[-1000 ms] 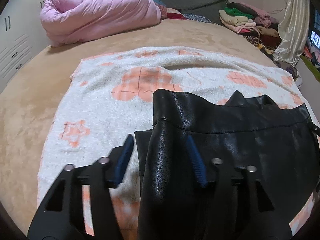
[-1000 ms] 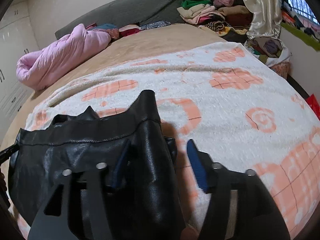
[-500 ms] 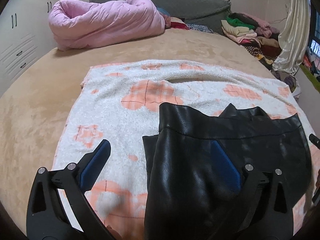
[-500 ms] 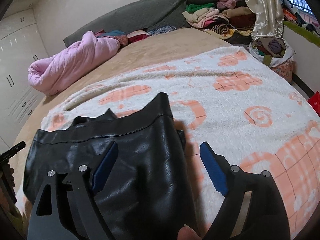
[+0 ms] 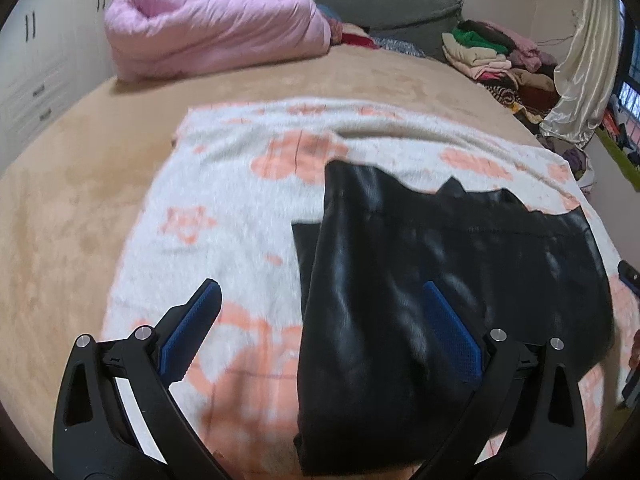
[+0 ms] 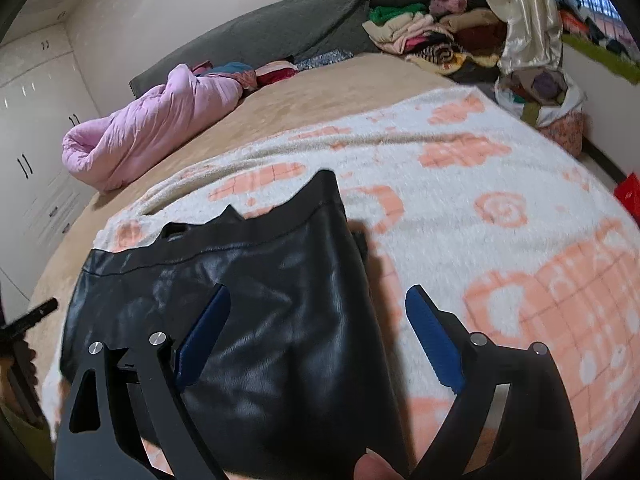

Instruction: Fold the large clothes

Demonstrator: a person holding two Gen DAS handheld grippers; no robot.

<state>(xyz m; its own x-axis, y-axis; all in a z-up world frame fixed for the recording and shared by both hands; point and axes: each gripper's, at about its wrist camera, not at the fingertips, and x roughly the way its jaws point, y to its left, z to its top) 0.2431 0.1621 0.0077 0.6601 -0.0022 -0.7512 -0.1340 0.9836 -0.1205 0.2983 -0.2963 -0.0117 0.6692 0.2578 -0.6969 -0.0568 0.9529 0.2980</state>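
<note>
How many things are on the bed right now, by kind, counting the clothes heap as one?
Black leather garment: 1
White-and-orange blanket: 1
Pink quilt, rolled: 1
Heap of folded clothes: 1
Total: 4

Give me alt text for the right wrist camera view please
The open right claw hovers over a shiny black leather garment lying on a white blanket with peach patterns. A rolled pink quilt lies further back.
</note>
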